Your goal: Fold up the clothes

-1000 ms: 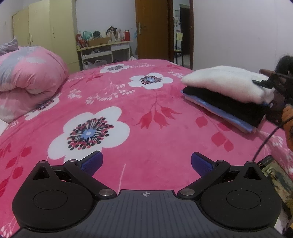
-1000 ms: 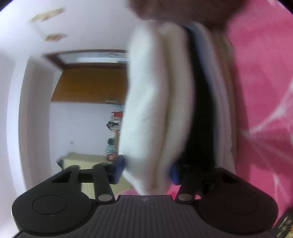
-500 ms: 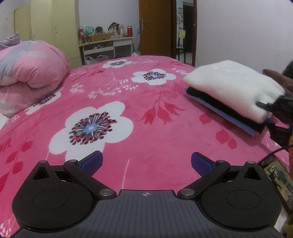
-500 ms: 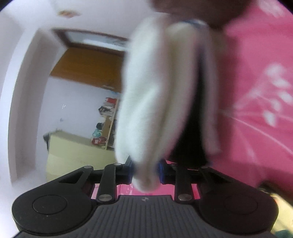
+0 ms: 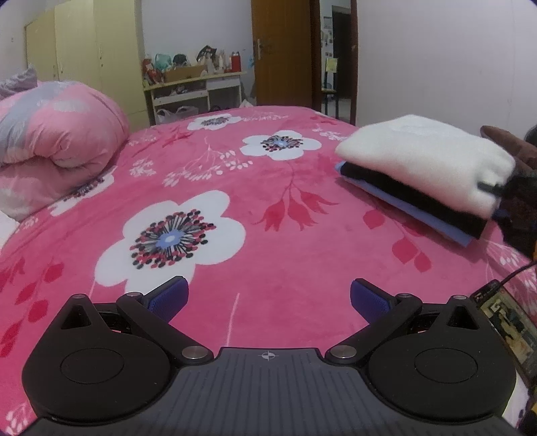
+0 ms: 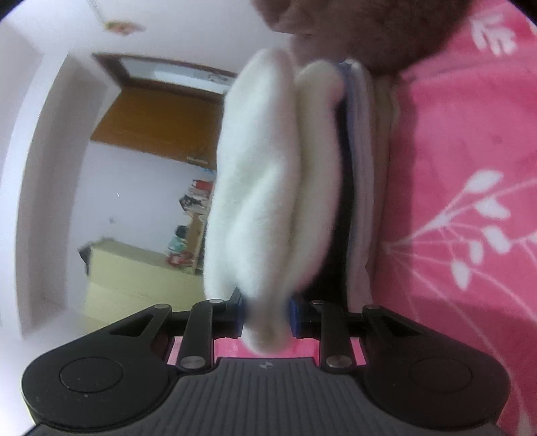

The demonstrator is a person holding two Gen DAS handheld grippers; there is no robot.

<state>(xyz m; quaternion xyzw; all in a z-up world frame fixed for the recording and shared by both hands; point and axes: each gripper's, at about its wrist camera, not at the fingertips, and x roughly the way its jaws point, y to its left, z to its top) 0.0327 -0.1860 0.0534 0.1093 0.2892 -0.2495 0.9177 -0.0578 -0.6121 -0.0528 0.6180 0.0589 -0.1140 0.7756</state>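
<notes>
The left gripper [image 5: 269,296] hangs low over the pink floral bedspread [image 5: 275,241], blue pads [image 5: 167,296] spread wide w/ nothing between them. Off to its right, near the bed edge, sits a stack of folded clothes — a thick white fleece garment [image 5: 426,161] on top, a black garment [image 5: 412,201] under it, a blue one [image 5: 412,211] at the bottom. The right gripper [image 6: 265,317] is turned on its side, so the stack shows as vertical layers; its pads pinch the near fold of the white fleece, approx. at the corner of the pile. In the left wrist view that tool appears only as a dark shape at the stack's right end. A brown fuzzy item [image 6: 369,30] lies past the stack — can't tell what it is. A rolled pink duvet [image 5: 50,141] sits at the bed's far left. A phone screen [image 5: 503,318] lies beside the left tool, cable attached.
</notes>
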